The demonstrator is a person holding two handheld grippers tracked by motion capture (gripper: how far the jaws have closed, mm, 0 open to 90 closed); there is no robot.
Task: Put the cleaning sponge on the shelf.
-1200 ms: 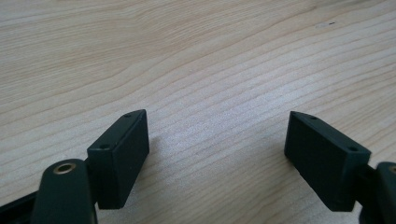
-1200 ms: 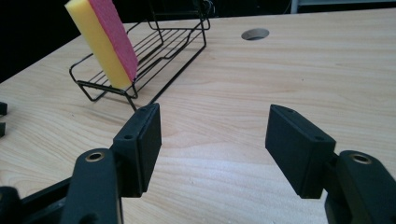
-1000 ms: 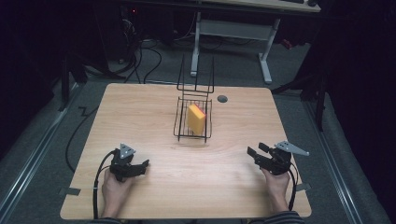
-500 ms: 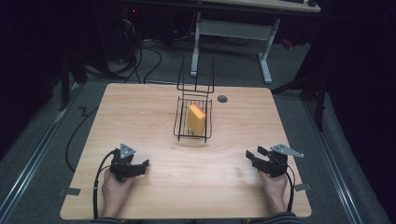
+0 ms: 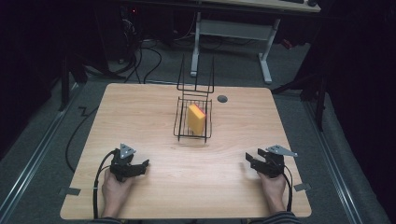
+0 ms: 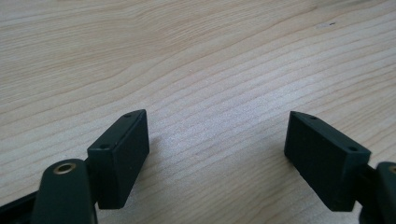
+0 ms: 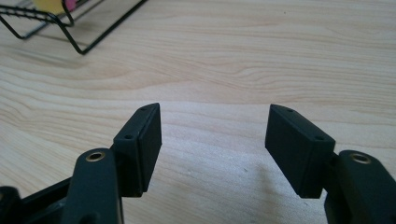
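Left gripper (image 5: 140, 164): jaws spread wide, nothing between them, bare light wooden table (image 6: 196, 56) ahead.
Right gripper (image 5: 252, 162): jaws also well apart, empty, low over the tabletop.
Yellow rectangular sponge with a pink face (image 5: 196, 118): stands tilted inside the black wire basket (image 5: 180, 122), well ahead of both sets of fingers, between their lines of reach.
Risk: a jaw could catch a basket wire and drag or tip the light basket.
Risk: pinching the tilted sponge by one corner could let it twist free.

Dim surroundings, evenly lit, sharp
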